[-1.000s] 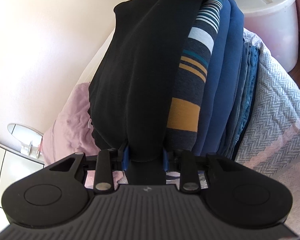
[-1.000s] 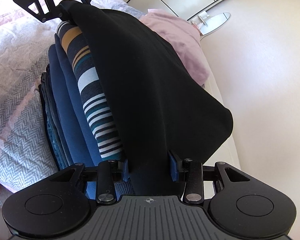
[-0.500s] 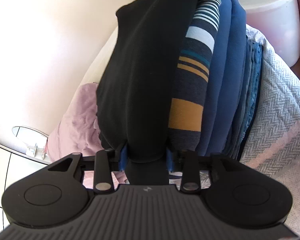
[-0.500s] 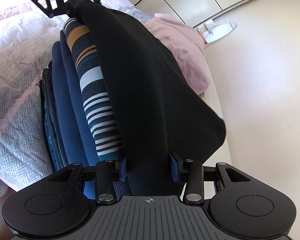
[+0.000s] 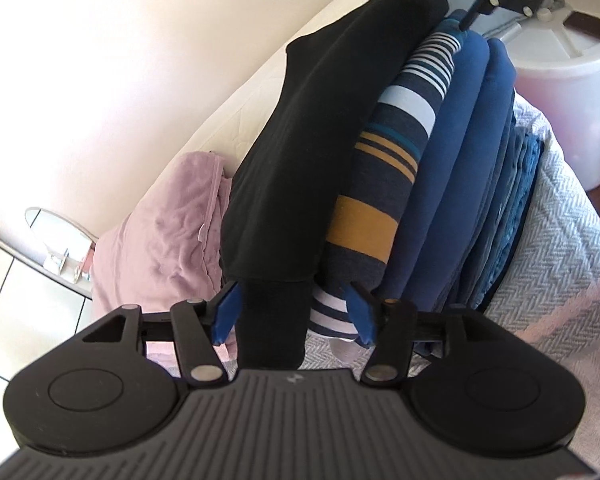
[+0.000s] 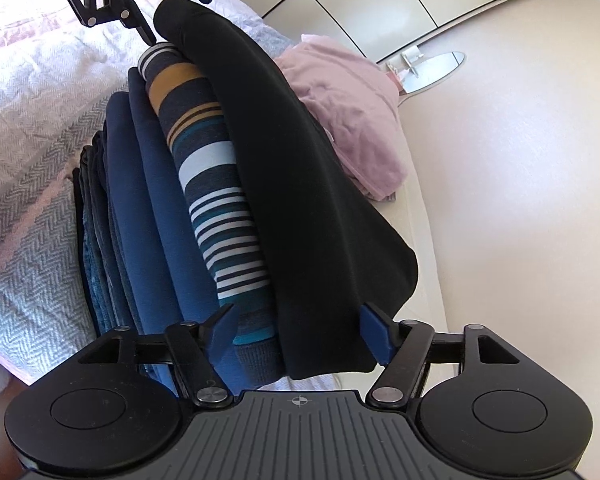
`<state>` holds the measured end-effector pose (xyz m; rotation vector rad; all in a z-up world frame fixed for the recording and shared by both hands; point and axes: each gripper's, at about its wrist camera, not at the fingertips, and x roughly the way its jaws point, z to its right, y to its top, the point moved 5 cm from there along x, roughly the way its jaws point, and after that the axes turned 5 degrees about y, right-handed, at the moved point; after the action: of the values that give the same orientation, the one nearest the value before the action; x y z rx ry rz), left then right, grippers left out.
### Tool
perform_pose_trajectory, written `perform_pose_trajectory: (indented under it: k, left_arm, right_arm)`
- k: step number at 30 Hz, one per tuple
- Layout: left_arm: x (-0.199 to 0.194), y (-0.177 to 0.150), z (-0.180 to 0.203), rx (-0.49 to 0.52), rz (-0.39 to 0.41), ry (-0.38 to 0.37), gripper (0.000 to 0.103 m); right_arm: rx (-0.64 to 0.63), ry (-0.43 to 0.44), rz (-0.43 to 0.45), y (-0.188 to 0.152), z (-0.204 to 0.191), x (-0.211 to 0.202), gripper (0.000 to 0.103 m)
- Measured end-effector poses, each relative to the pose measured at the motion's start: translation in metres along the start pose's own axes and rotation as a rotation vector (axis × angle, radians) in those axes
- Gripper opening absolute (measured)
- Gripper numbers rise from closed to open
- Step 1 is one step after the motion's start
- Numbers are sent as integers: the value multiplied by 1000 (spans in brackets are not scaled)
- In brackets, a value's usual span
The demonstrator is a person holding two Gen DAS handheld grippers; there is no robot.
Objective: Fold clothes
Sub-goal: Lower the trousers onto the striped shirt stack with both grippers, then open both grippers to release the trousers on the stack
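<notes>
Clothes are mostly done, from where I stand: a neat stack lies on the bed (image 6: 24, 208), on its grey herringbone cover. At the bottom are some thin blue and denim pieces, then two folded blue garments (image 5: 460, 184), a striped sweater (image 5: 384, 184), and on top a folded black garment (image 5: 296, 152) that looks just laid there. It overhangs the stack on the side toward the wall, so it may want squaring up.

Both pairs of tongs are spread wide and grip nothing. The left tongs (image 5: 292, 314) sit at one end of the stack, blue fingers (image 5: 226, 312) either side of the black fold's end with clear gaps. The right tongs (image 6: 298, 336) are at the opposite end, likewise released, the cloth lying loose between them.

Left to do, I would guess: a crumpled pink garment (image 6: 348, 116) lies unfolded just beyond the stack, near the wall. A white tub (image 5: 564, 80) stands past the bed; its contents I cannot see.
</notes>
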<state>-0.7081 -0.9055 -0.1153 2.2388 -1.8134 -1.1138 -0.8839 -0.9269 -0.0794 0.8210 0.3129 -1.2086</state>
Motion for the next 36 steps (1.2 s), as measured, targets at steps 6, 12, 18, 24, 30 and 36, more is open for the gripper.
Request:
perform_pose_trajectory:
  k: [6, 12, 18, 24, 30, 36]
  left_arm:
    - [-9, -2, -7, -33, -4, 18, 56]
    - [-33, 3, -22, -154, 52, 42, 57]
    - [-4, 25, -71, -368, 77, 84, 57]
    - [58, 23, -96, -593, -63, -221, 51]
    - [38, -3, -58, -671, -90, -294, 47]
    - [19, -20, -15, -631, -122, -304, 52]
  right_arm:
    - [7, -2, 16, 2, -2, -6, 68]
    - [137, 11, 139, 17, 11, -36, 68]
    - [387, 35, 217, 34, 77, -22, 68]
    - [689, 277, 88, 15, 120, 52, 68]
    - [818, 394, 52, -20, 83, 47, 68]
    - [809, 395, 57, -34, 38, 25, 68]
